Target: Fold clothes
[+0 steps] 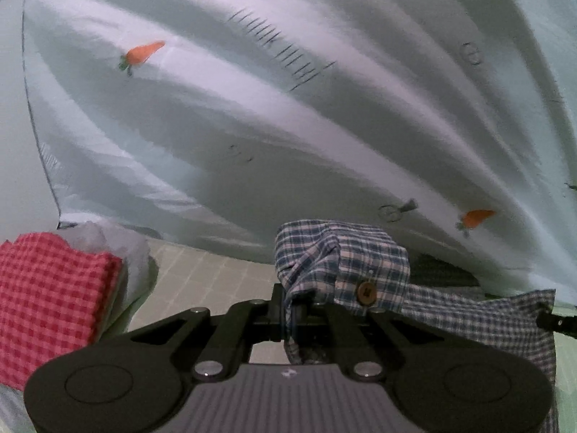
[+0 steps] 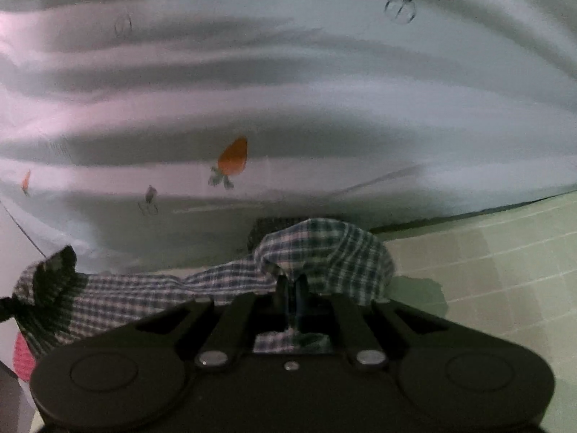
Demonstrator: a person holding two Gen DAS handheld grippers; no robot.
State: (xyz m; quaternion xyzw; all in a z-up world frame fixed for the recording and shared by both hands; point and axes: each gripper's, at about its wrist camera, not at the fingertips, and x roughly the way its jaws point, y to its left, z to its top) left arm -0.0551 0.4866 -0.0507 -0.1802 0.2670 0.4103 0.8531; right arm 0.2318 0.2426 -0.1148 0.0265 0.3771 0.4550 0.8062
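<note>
A blue and white plaid shirt [image 1: 342,256] with a brown button [image 1: 365,291] is bunched over my left gripper [image 1: 301,301], whose jaws are shut on it. The shirt stretches to the right toward the other gripper's tip [image 1: 551,319]. In the right wrist view the same plaid shirt [image 2: 324,252] drapes over my right gripper [image 2: 294,288], shut on the cloth. The fabric runs left to the left gripper [image 2: 10,306], held taut between the two above the green grid mat [image 2: 487,270].
A large pale sheet with carrot prints [image 1: 142,53] fills the background in both views [image 2: 234,158]. A folded red gingham cloth [image 1: 50,299] lies on a white stack at the left. The green grid mat [image 1: 202,281] shows beneath.
</note>
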